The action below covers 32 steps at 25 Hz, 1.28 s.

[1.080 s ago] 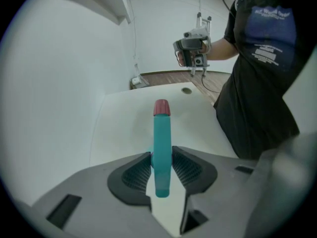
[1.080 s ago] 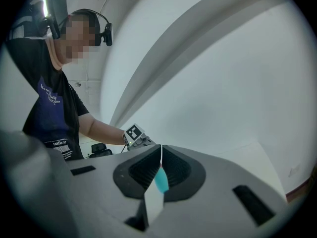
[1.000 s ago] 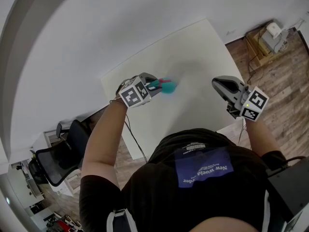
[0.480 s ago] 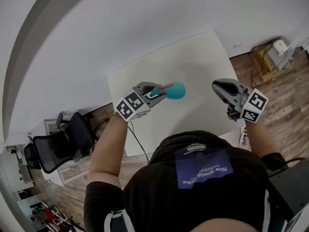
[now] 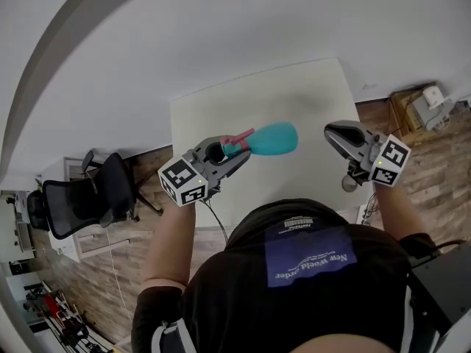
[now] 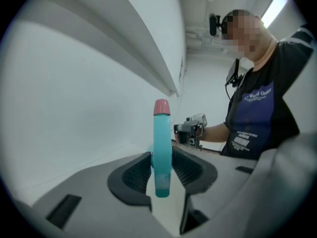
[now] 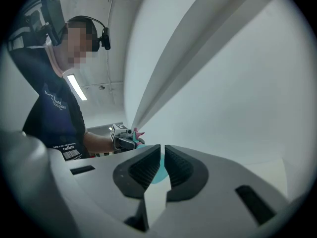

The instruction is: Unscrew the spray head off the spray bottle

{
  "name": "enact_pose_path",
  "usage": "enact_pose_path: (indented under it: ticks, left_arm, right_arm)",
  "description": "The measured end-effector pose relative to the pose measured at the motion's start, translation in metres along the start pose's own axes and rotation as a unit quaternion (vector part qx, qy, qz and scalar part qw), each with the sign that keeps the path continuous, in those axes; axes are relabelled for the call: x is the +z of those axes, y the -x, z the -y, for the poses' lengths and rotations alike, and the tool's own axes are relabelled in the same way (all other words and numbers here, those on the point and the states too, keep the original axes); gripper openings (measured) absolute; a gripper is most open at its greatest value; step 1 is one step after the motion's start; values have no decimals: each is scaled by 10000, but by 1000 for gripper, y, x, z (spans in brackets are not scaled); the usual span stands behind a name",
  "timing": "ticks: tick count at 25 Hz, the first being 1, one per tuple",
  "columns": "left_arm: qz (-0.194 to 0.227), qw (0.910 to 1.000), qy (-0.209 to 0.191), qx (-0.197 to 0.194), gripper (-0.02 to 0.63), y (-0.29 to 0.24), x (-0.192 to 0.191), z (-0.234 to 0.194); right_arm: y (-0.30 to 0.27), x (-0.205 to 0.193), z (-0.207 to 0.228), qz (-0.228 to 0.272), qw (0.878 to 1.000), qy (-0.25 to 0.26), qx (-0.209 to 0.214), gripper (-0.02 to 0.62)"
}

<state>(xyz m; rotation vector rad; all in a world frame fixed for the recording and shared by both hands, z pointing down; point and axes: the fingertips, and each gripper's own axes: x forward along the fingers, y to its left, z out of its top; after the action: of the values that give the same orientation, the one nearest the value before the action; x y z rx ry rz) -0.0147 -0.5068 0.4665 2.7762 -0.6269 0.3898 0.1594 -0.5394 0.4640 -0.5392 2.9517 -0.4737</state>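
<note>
The teal spray bottle [image 5: 274, 138] with its pink spray head [image 5: 237, 139] hangs in the air above the white table [image 5: 213, 109], lying almost level. My left gripper [image 5: 234, 153] is shut on it near the head end. In the left gripper view the bottle [image 6: 162, 152] stands between the pads as a teal column with a pink tip [image 6: 161, 107]. My right gripper [image 5: 333, 132] is shut and empty, a short way right of the bottle's base. In the right gripper view its jaws [image 7: 162, 163] are together, and the teal bottle [image 7: 156, 175] shows just behind them.
A black office chair [image 5: 81, 204] stands on the wooden floor to the left of the table. A low wooden shelf with a box [image 5: 419, 109] is at the far right. A white wall runs along the table's far side.
My left gripper has lifted the bottle off the table and rolled, so the bottle now lies level and points toward my right gripper. The right gripper has risen a little.
</note>
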Motion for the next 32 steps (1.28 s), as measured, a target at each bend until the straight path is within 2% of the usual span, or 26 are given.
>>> enact_pose_path:
  ticks: [3,6,7,11,17,25,28,32]
  left_arm:
    - [615,9976,331,9,143,29,17,9]
    - [1179,9915,543,-104,143,62,31,17]
    - [1343,9890,593,-176,143,74,34,19]
    - [1840,9786,720,-573,143,118,41,27]
    - [2304,9658,645,-1003,143,182,43,52]
    - [2541,9584,721,-1078,143,195,39,48]
    - [2660,9542,802,-1114,143,209,36,40]
    - [2710,9526,776,-1146,143,204,34,44]
  right_arm:
    - [-14,5,-12,51,9997,-1,226,-2]
    - [-30,13,-38,178,9983,50,548,9]
    - [-37,16,-48,219,9975,81,664,46]
    - [-66,26,-90,320,9940,224,1022,119]
    - [-107,21,-168,-6,9869,662,1473,271]
    - [-143,29,-193,-506,9754,942,1926,414]
    - [-170,28,-205,-757,9703,1017,2062,440]
    - [-178,24,-213,-911,9666,1119,2119,455]
